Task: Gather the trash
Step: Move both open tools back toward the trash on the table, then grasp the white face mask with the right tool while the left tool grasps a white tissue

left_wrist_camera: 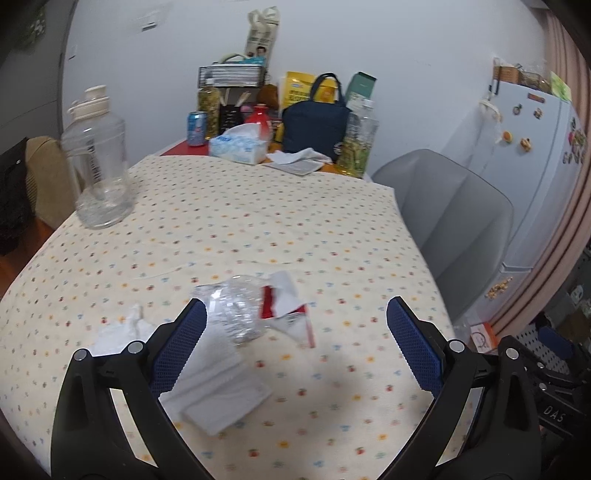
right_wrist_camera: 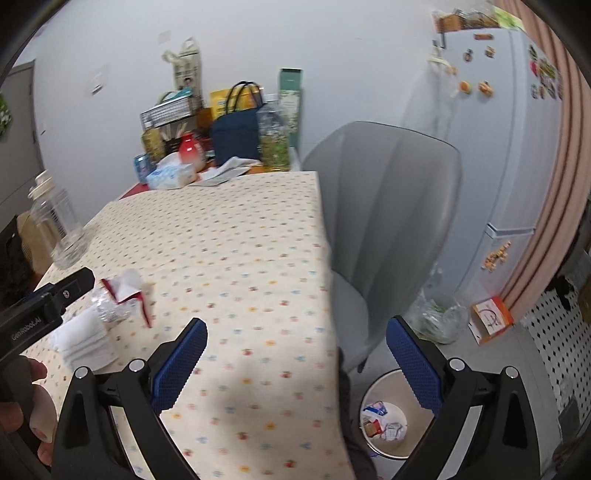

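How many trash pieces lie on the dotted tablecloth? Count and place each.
4: crumpled clear plastic mid-table, red-and-white wrapper against its right, folded white paper nearer the camera, crumpled tissue left. More may be hidden.

Little can be read. In the right wrist view, white letters reading "GenRobot.AI" run along the black body of the left gripper (right_wrist_camera: 40, 314), which juts in from the left edge above a hand. In the left wrist view, pale letters "DAS" stand on a black device (left_wrist_camera: 554, 415) at the lower right edge. The printing on the soda can (left_wrist_camera: 197, 128), the tissue box (left_wrist_camera: 238, 146), the yellow bag (left_wrist_camera: 295, 90), the hanging tote (left_wrist_camera: 261, 35) and the orange and white box (right_wrist_camera: 491, 319) on the floor is too blurred to make out
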A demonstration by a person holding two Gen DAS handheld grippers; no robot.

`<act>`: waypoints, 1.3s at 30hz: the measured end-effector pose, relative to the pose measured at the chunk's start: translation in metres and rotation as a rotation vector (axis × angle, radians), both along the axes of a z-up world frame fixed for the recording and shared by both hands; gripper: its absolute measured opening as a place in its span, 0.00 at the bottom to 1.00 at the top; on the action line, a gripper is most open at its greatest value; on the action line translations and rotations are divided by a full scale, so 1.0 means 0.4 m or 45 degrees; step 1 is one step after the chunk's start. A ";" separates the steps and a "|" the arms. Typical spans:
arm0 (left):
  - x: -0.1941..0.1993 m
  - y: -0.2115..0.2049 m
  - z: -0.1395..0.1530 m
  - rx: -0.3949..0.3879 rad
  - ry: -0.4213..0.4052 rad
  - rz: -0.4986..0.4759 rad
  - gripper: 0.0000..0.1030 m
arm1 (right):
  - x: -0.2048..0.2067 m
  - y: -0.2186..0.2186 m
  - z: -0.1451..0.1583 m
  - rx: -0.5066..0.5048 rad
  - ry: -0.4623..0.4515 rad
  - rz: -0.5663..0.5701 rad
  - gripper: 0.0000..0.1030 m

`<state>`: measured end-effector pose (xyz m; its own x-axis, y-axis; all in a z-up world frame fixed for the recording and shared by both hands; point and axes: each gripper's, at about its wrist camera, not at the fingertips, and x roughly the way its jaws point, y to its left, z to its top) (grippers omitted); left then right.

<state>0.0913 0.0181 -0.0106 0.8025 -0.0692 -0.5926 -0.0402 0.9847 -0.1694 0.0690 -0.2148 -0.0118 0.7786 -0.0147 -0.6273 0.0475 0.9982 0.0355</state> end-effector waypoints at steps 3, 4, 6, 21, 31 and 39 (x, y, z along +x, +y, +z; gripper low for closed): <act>-0.009 0.048 -0.016 -0.010 0.015 0.040 0.94 | 0.006 0.048 -0.008 0.006 0.013 0.051 0.92; -0.013 0.069 -0.023 -0.011 0.022 0.058 0.94 | 0.009 0.066 -0.013 0.007 0.020 0.064 0.92; -0.024 0.113 -0.038 -0.019 0.035 0.094 0.94 | 0.013 0.096 -0.020 0.008 0.033 0.093 0.92; -0.070 0.302 -0.124 -0.050 0.102 0.262 0.94 | 0.022 0.313 -0.088 0.011 0.139 0.331 0.85; -0.104 0.379 -0.160 -0.043 0.142 0.335 0.89 | 0.018 0.453 -0.129 0.004 0.202 0.491 0.79; -0.107 0.434 -0.187 -0.086 0.179 0.363 0.78 | 0.023 0.548 -0.183 0.002 0.274 0.576 0.63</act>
